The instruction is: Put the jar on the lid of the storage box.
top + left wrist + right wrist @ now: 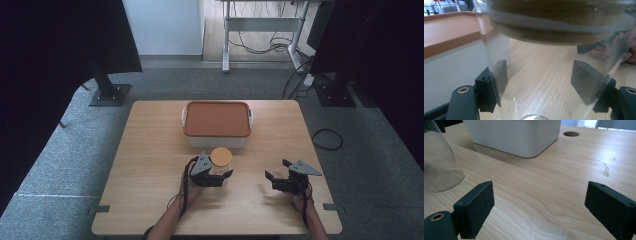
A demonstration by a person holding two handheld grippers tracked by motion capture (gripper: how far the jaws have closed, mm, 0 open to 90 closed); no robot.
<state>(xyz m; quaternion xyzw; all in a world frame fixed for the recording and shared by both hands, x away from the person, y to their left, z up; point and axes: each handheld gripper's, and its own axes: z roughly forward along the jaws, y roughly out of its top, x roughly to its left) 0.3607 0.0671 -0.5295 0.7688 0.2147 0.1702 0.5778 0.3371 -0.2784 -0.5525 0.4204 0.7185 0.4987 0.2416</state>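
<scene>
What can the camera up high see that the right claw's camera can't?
The high view alone takes in the orange lid on the white box, the jar's wooden lid, the left claw around the glass jar, both of the person's forearms, and the grey floor. The right gripper view alone gives a close look at a round hole in the table and some pale smudges on the wood. Both share the wooden table, the box, the jar, and the right claw, open and holding nothing.

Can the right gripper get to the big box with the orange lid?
Probably yes. The right gripper is open and holds nothing, and bare table lies between it and the box.
</scene>
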